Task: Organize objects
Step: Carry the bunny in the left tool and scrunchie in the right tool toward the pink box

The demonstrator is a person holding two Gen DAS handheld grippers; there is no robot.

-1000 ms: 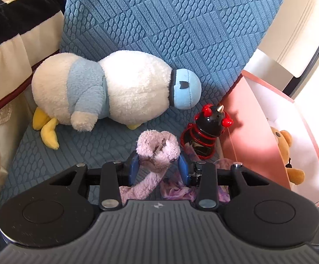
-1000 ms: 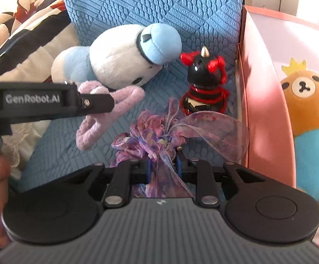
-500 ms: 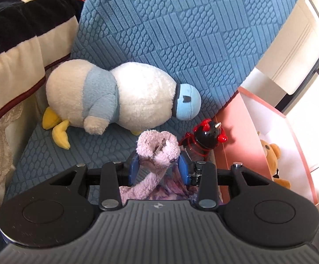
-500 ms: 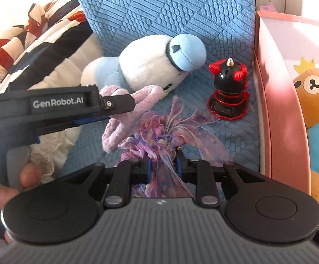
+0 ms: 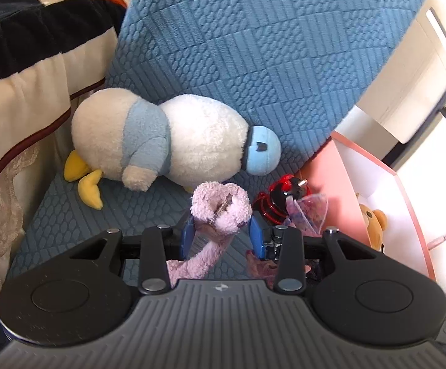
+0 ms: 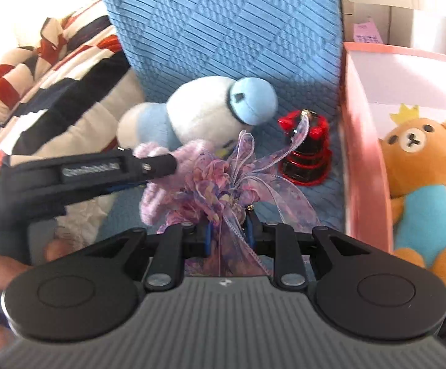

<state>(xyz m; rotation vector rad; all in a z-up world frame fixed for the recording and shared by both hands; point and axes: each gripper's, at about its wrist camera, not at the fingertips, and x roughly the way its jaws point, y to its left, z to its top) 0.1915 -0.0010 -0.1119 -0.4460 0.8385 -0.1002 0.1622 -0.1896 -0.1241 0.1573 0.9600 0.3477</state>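
Note:
My left gripper [image 5: 221,233] is shut on a fuzzy pink plush loop [image 5: 221,207], held above the blue seat cushion [image 5: 149,212]; the loop also shows in the right wrist view [image 6: 189,156]. My right gripper [image 6: 229,233] is shut on a purple ribbon flower [image 6: 217,181], lifted off the cushion just right of the left gripper; its ribbon shows in the left wrist view [image 5: 307,212]. A white and blue penguin plush [image 5: 167,147] lies on its side behind. A black and red figurine [image 6: 306,156] stands by the pink box [image 6: 361,160], which holds a brown bear plush [image 6: 423,184].
A striped blanket [image 5: 23,70] is piled at the left of the seat. The blue backrest [image 5: 253,46] rises behind the toys. White furniture [image 5: 407,70] stands beyond the pink box at the right.
Both grippers have risen and pulled back from the cushion with their items still held. The toys look smaller and farther away. The right wrist view is blurred by motion.

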